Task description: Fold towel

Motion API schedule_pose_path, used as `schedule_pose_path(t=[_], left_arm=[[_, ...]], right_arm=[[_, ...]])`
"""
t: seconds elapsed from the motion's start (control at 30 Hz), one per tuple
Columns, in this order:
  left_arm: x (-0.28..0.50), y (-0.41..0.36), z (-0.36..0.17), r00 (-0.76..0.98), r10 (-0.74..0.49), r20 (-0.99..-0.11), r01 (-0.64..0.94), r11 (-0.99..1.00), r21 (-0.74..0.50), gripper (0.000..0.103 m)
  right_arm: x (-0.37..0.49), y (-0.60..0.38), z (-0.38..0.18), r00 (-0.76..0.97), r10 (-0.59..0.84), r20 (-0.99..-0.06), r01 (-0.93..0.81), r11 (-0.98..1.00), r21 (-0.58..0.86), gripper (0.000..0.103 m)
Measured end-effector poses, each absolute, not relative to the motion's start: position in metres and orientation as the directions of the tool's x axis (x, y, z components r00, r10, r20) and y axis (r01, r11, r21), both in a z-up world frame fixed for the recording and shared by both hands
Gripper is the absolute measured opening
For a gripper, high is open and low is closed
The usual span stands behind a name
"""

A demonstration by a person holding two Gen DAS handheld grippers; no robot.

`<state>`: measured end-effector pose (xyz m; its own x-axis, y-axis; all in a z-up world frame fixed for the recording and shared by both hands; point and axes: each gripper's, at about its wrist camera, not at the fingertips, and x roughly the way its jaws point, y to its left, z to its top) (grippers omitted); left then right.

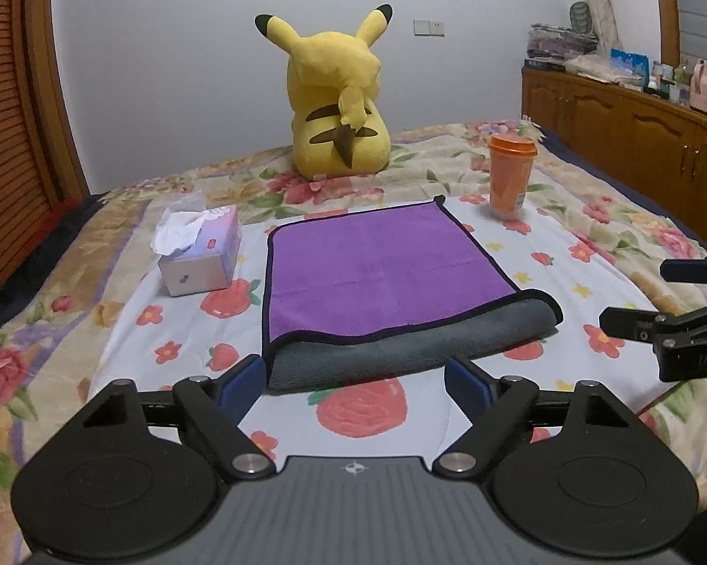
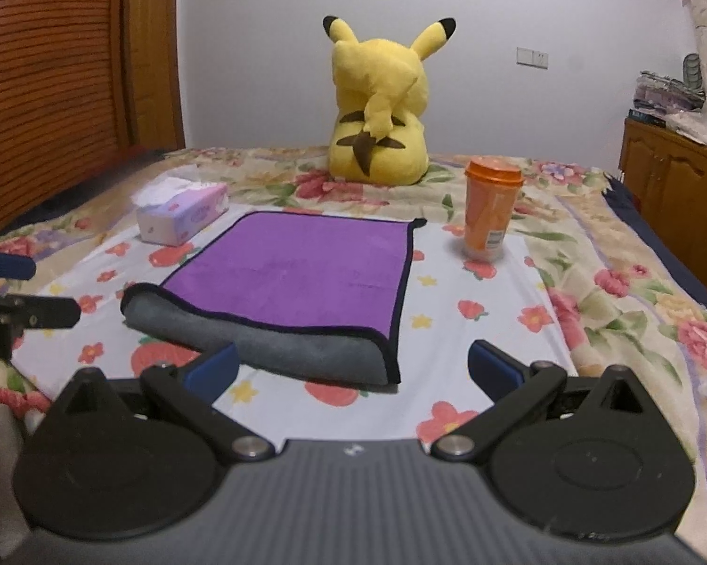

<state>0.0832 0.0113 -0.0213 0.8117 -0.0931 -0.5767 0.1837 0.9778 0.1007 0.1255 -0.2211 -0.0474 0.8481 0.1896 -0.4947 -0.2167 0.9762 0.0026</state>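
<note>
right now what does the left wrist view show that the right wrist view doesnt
Only the left wrist view shows the items crowding the cabinet top at far right, and the right gripper coming in from the right edge. Only the right wrist view shows the left gripper at its left edge. Both show the towel folded once, purple on top with the grey fold nearest, plus the tissue box, orange cup and plush on the bed. Both grippers are open and hold nothing.
</note>
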Motion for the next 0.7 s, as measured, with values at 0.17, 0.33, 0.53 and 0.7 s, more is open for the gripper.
schedule_pose_path(t=[0.17,0.33,0.53,0.7], left_arm=[[0.098,0.016,-0.024,0.801,-0.095,-0.591,0.189,0.977,0.099,0.083],[0.114,0.024,-0.029,0.782,-0.100,-0.615,0.190,0.978,0.082,0.075],[0.135,0.033,-0.038,0.761,-0.093,-0.643,0.189,0.978,0.083,0.067],[0.154,0.041,-0.046,0.745,-0.089,-0.661,0.183,0.980,0.075,0.062]], right_arm=[[0.137,-0.219,-0.053,0.831,0.204,-0.518,-0.238,0.971,0.001,0.103],[0.148,-0.217,-0.058,0.816,0.217,-0.536,-0.255,0.967,0.003,0.102],[0.166,-0.218,-0.063,0.803,0.223,-0.553,-0.260,0.965,0.010,0.102],[0.182,-0.218,-0.070,0.780,0.241,-0.578,-0.276,0.961,0.028,0.088]])
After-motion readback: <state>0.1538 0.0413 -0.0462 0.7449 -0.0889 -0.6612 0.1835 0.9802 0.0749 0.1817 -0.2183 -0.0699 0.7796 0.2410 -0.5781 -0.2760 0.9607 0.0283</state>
